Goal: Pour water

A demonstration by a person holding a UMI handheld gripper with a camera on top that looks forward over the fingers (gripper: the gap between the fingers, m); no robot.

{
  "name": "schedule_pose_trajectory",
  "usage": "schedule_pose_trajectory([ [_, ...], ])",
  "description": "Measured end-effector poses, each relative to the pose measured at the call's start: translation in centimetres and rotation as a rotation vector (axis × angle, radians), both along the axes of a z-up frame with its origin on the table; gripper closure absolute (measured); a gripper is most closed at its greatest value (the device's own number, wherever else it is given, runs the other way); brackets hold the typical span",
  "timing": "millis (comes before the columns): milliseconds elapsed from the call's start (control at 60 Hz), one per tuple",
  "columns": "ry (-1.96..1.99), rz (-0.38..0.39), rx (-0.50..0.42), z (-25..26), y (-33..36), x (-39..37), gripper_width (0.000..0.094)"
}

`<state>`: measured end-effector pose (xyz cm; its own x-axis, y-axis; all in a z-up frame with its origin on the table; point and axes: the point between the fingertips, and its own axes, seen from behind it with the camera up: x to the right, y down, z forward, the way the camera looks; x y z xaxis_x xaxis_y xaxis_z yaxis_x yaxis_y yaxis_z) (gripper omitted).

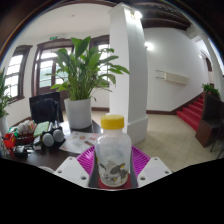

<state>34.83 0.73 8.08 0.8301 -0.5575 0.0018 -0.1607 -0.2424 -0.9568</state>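
A clear plastic bottle (113, 155) with a yellow cap (113, 122) and a pale label stands upright between my gripper's (113, 168) two fingers. The magenta pads (88, 158) press against both sides of the bottle, and it is held up off the table. No cup or other vessel for the water shows in this view.
A table edge (62, 148) lies to the left with a monitor (46, 108), headphones (52, 138) and clutter. A large potted plant (80, 85) stands behind it. A white pillar (128, 60) rises ahead, with open floor (180, 140) and red stairs (190, 110) to the right.
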Motion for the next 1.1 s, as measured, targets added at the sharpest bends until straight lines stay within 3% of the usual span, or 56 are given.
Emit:
schedule_pose_trajectory([
  [67, -0.01, 0.002, 0.056, 0.4, 0.2, -0.1, 0.0446],
  [183, -0.025, 0.025, 0.054, 0.2, -0.5, -0.4, 0.0438],
  [317, -0.022, 0.026, 0.079, 0.5, -0.7, -0.3, 0.0371],
  [417, 0.007, -0.001, -0.002, -1.1, -1.8, -0.3, 0.0215],
  [450, 0.035, -0.003, -0.021, -1.6, -2.5, -0.6, 0.0201],
  [550, 0.094, 0.045, 0.035, -1.1, -4.0, -3.1, 0.0169],
  [683, 0.143, 0.08, 0.075, -0.2, -8.5, -7.1, 0.0167],
  [1100, 0.073, 0.226, 0.008, 5.6, -17.5, -15.4, 0.0167],
])
